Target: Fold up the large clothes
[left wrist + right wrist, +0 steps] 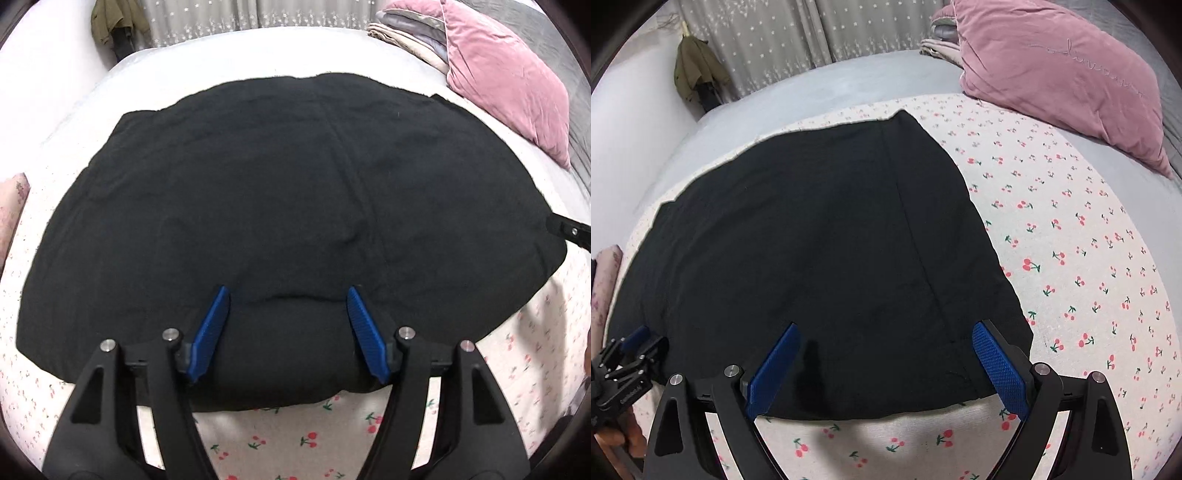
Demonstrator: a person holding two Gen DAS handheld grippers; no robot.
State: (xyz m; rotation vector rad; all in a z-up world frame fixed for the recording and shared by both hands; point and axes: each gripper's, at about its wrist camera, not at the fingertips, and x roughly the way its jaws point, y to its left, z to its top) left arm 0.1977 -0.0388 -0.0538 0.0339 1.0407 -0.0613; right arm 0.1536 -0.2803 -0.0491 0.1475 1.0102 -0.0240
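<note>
Filling most of the left wrist view, the black garment (288, 206) lies spread flat on the cherry-print sheet (280, 443) of the bed; the left gripper (290, 332) hangs over its near hem at the lower centre, blue pads apart and pinching nothing. A pink pillow (509, 92) sits at the upper right. From the right wrist view, the garment covers the centre and left, its near right corner between the wide-open fingers of the right gripper (884, 363), which grips nothing. A green jacket (696, 72) hangs at the upper left.
</note>
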